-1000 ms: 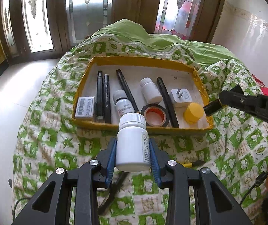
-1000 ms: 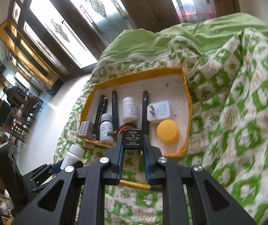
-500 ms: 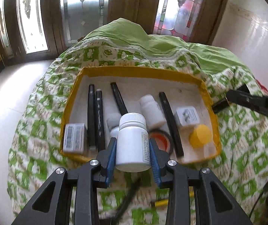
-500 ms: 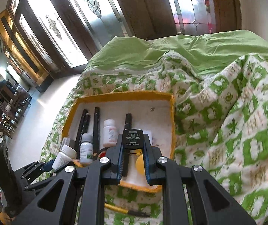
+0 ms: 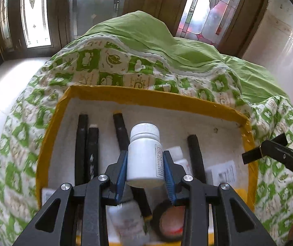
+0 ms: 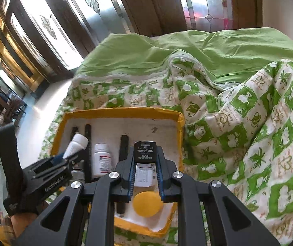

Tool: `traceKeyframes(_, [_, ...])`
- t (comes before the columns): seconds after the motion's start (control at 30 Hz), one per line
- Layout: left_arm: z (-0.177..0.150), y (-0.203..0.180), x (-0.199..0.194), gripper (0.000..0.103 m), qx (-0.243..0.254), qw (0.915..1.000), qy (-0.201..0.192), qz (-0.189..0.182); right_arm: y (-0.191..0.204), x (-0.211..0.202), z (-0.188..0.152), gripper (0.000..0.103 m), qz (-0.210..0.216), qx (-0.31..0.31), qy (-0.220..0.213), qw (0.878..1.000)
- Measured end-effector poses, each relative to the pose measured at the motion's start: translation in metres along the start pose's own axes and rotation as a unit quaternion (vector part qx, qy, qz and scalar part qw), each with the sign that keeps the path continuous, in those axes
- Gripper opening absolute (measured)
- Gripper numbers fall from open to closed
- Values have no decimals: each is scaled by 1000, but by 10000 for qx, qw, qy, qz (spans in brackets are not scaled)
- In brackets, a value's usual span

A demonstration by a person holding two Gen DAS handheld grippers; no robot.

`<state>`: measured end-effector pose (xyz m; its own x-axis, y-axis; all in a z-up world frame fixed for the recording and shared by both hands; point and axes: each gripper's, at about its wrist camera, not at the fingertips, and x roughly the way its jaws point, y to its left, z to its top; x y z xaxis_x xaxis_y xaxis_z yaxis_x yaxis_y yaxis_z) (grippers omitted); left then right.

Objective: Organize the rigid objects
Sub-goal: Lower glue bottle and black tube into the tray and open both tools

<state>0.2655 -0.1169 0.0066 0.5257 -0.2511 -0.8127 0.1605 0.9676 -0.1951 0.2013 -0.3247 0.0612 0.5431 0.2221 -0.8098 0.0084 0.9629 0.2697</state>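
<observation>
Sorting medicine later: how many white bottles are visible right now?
3: first bottle gripped in the left tongs above the tray; second bottle lying mid-tray; third bottle, blurred, at its near edge. More may be hidden.

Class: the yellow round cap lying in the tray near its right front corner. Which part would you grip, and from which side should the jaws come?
Grip the yellow cap across its rim, coming from above. It lies flat on the tray floor as a low disc, so only its edge offers opposing faces. The tray wall stands close on the right and front, so a sideways approach would probably foul.
</observation>
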Motion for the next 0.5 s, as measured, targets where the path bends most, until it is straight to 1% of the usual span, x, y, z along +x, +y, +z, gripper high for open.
traceKeyframes(0.2, [8,-1,20,34,26,10000,-17,29,2,28,6,17,-241,-163,280,9992])
traceKeyframes(0.37, [11,-3,23,34,101,9999,-82,-9,6,49,10,17,-416,-268,495,9975])
traceKeyframes(0.5, [9,-5,32,34,65,10000,-20,-27,9,61,11,17,-481,-348,503,9970])
